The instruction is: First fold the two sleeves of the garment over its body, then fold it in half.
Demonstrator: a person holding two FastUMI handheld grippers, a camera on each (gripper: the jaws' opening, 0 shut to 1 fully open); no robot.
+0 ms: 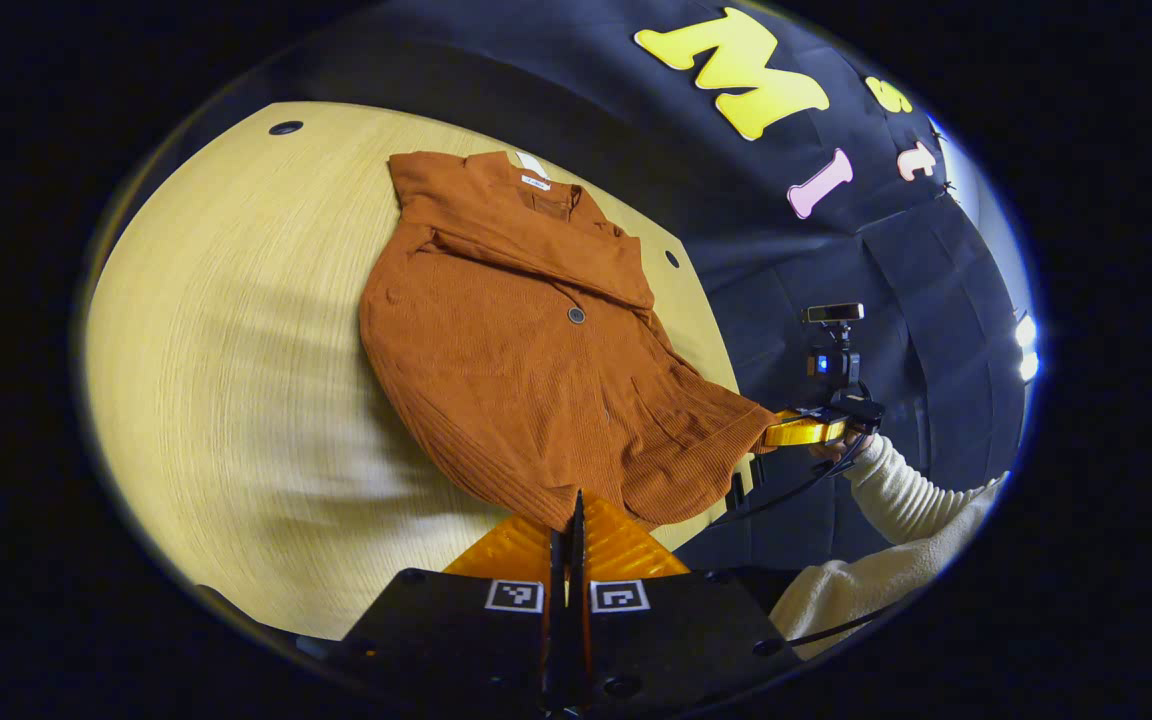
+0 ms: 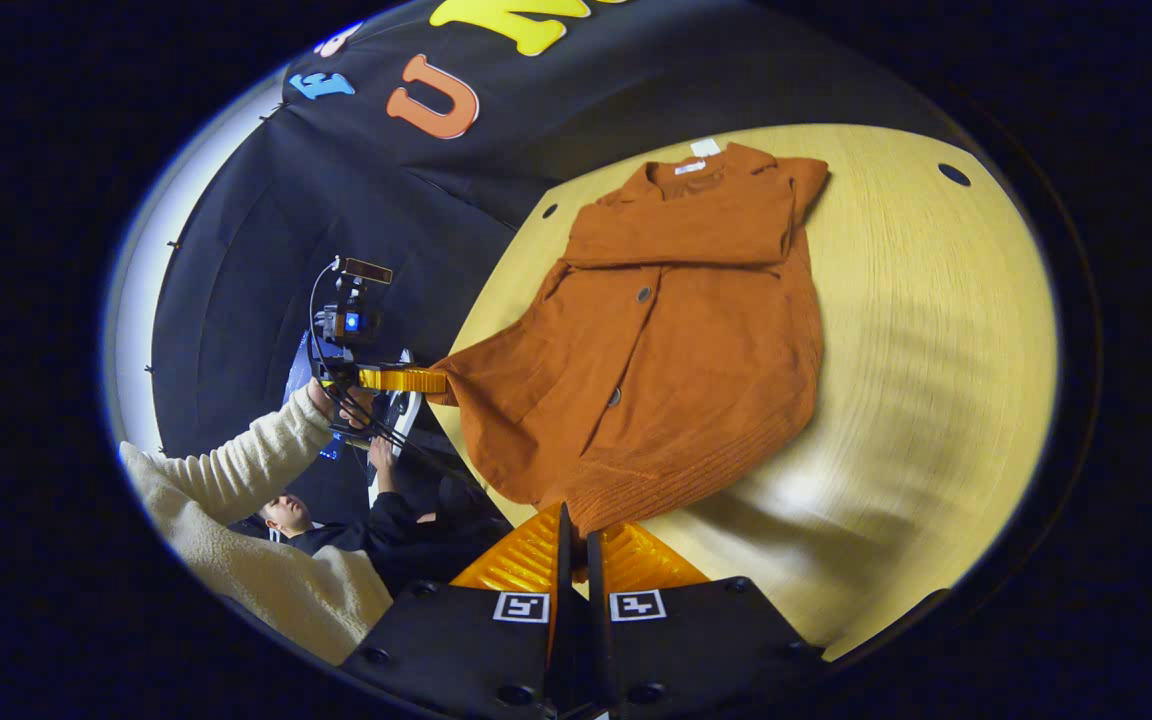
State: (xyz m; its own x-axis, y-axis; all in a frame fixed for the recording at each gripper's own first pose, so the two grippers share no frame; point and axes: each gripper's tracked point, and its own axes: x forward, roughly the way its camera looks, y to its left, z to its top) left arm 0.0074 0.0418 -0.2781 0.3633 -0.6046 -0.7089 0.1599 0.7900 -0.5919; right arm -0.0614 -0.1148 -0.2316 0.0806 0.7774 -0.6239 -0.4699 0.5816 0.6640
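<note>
Both sleeves already lie folded across the body of the garment (image 1: 536,350), so what is left is the fold in half (this step looks in hand now). The left tongs (image 1: 576,515) are closed on the hem straight ahead of them, and the right tongs (image 2: 576,525) pinch the other hem corner, lifted off the tabletop (image 1: 236,400). Beyond the tongs the collar end rests flat; nothing stands in the way there.

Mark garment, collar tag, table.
garment (image 1: 516,380), left gripper view, mid body.
collar tag (image 2: 705,148), right gripper view, tag centre.
table (image 2: 936,330), right gripper view, bare top.
</note>
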